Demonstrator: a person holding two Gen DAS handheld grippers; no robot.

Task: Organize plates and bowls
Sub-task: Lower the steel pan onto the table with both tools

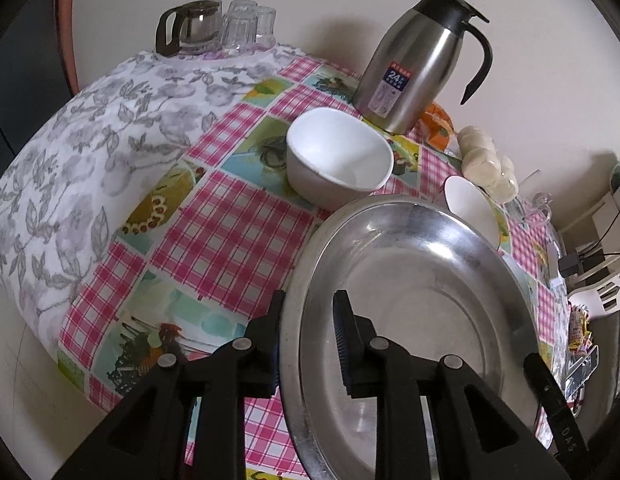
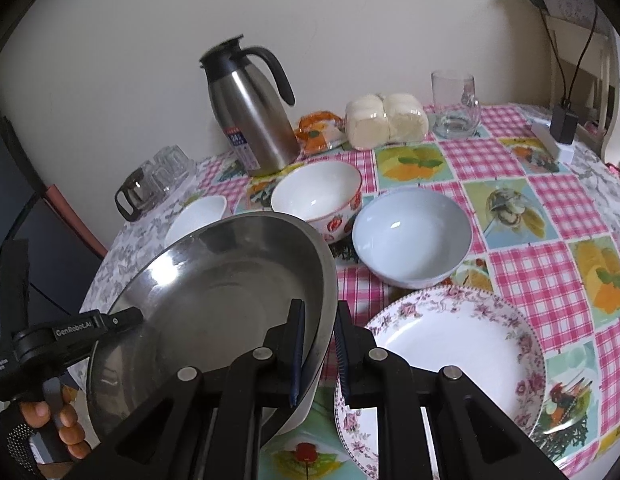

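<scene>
Gripping the steel plate (image 2: 214, 300) from two sides, both grippers carry it together. The right gripper (image 2: 317, 344) has its jaws clenched on the plate's right rim, one pad inside the dish and one outside. The left gripper (image 1: 308, 344) stands astride the opposite rim; its jaws look a little slack, and I cannot tell whether the pads really press on the metal.

My reading is that the step in hand is to bring this plate onto another dish, so that the plates become one stack. The plate is tilted and seems to be off the tablecloth (image 2: 549, 208). Just to the right of the steel plate lies the flowered plate (image 2: 461, 344), flat on the cloth and empty. The next move probably calls for making the steel plate level, holding it over the flowered plate and setting it down gently, because metal on porcelain can slide or chip.

The steel plate is wide, shallow, round and shiny, with some dull marks inside. Behind it stand three bowls: a small white bowl (image 2: 198, 216) to the left, the strawberry bowl (image 2: 315, 196) at the middle, and the pale blue bowl (image 2: 411, 236) to the right. All three are upright and empty. Farther behind the steel plate stands the steel jug (image 2: 250, 120).
</scene>
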